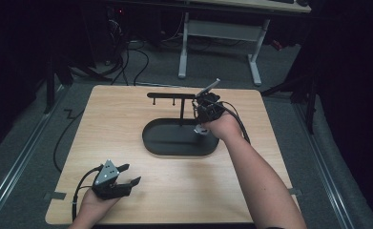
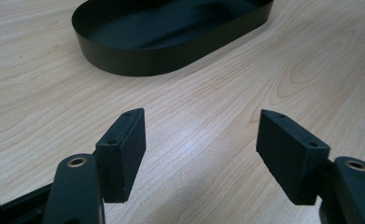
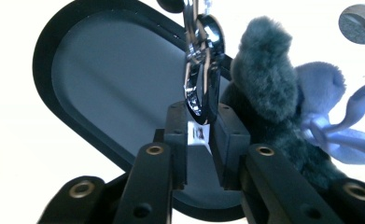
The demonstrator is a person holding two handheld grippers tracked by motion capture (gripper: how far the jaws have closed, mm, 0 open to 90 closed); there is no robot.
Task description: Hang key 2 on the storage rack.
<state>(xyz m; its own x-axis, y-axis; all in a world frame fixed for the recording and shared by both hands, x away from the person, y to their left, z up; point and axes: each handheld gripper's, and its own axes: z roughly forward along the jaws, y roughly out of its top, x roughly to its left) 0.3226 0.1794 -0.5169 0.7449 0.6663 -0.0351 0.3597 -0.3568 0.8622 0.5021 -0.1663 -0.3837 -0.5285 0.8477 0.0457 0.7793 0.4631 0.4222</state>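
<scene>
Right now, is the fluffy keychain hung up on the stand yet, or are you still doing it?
Still doing it. The right gripper is shut on the keychain's metal clip, with the fluffy toy dangling beside it above the black tray. It is up by the stand's bar, but I cannot tell if the clip is hooked on. Left to do: hook it and let go. The left gripper rests open.

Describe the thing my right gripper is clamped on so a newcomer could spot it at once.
Start at the black oval tray mid-table. Above its right end, the right gripper pinches a shiny metal clasp. Unlike the fluffy grey plush toy beside it, it is hard, chrome and ring-shaped.
</scene>
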